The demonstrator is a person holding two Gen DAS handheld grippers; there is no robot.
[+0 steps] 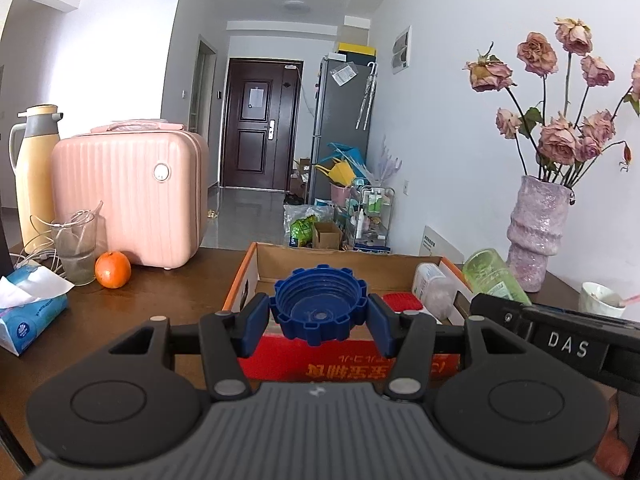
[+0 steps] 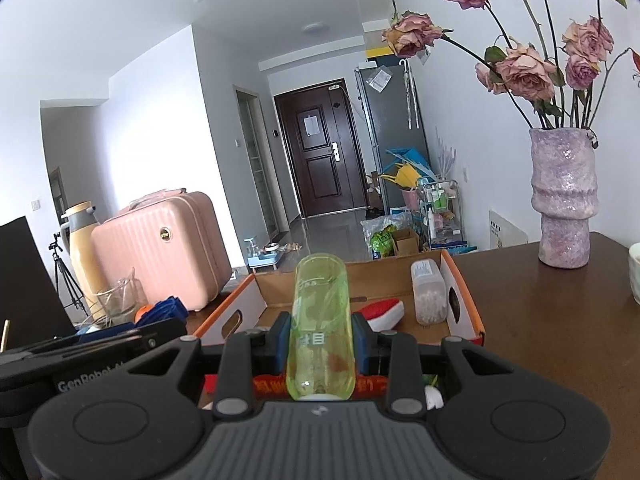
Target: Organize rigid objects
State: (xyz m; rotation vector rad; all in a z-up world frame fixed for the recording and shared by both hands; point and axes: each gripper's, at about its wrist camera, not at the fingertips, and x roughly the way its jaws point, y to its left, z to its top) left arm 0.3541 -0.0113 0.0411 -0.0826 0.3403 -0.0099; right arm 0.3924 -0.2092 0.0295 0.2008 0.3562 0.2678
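My left gripper point(image 1: 319, 316) is shut on a blue ridged cap point(image 1: 319, 304) and holds it above the near edge of an open cardboard box point(image 1: 352, 350). My right gripper point(image 2: 320, 340) is shut on a green translucent bottle point(image 2: 320, 320) that points forward over the same box point(image 2: 228, 316). The bottle also shows at the right of the left wrist view point(image 1: 494, 278). In the box lie a clear jar of white bits point(image 2: 428, 294) and a red and white item point(image 2: 382, 314).
A pink hard case point(image 1: 128, 196), a cream thermos point(image 1: 34, 168), a glass point(image 1: 76, 248), an orange point(image 1: 113, 269) and a tissue pack point(image 1: 28, 308) stand left on the brown table. A purple vase of dried roses point(image 2: 564, 200) and a cup point(image 1: 602, 300) stand right.
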